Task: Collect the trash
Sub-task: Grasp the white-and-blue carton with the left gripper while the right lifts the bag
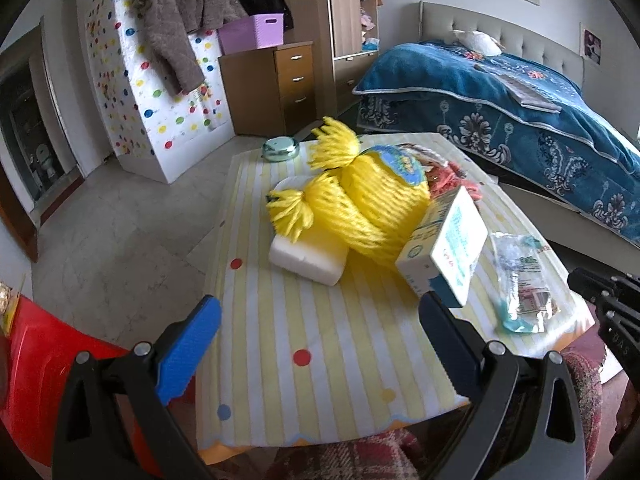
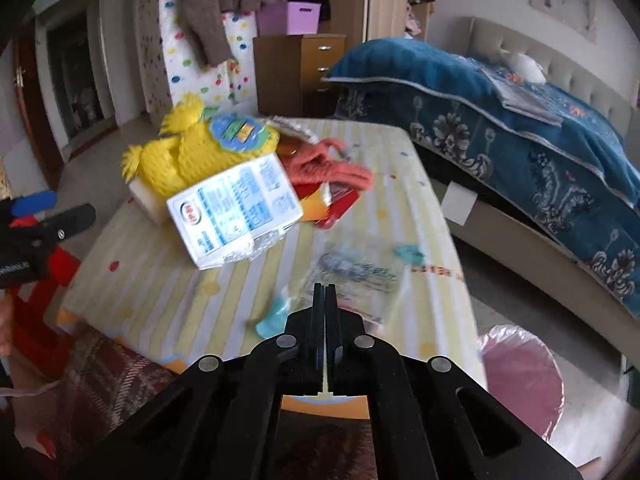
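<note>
Jaws of the right gripper (image 2: 325,292) stand nearly together, pads almost touching; a clear wrapper (image 2: 352,280) lies at the tips, but blur hides whether its edge is pinched. The wrapper rests on the striped table (image 2: 160,280), a teal scrap (image 2: 272,320) just left of the tips. Ahead and left lies a white carton (image 2: 236,212), leaning on yellow yarn (image 2: 200,152); orange yarn (image 2: 332,168) lies ahead. The left gripper (image 1: 320,320) is wide open and empty, blue pads (image 1: 188,348) apart over bare cloth, the carton corner beside its right finger. A foam block (image 1: 308,256) lies ahead.
</note>
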Demonstrator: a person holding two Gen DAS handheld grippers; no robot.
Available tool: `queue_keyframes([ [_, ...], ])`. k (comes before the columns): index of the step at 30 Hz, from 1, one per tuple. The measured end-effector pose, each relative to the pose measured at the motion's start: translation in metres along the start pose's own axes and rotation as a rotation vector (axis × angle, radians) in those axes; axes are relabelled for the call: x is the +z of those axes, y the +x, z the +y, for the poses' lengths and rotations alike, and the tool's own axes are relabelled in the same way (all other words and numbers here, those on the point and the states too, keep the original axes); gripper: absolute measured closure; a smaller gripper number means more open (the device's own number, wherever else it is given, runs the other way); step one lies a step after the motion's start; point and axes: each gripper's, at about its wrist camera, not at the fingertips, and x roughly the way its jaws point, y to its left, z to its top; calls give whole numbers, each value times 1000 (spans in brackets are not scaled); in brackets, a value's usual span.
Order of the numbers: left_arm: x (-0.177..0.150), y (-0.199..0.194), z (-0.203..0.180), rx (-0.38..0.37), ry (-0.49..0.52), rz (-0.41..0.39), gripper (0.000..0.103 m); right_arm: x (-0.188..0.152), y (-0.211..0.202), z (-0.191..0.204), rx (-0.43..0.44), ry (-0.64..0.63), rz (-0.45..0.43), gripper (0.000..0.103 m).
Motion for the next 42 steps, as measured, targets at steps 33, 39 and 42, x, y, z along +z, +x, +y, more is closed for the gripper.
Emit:
queue_keyframes([
  [33, -1, 9, -14, -43, 35, 29, 7, 1, -14, -32, 16, 138, -95, 103],
  [39, 12, 26, -36, -118, 61, 54, 11, 11, -59, -55, -120, 131, -162, 103],
  [42, 15, 40, -48, -154, 90, 79, 19, 8, -64, -66, -130, 144, -159, 103],
])
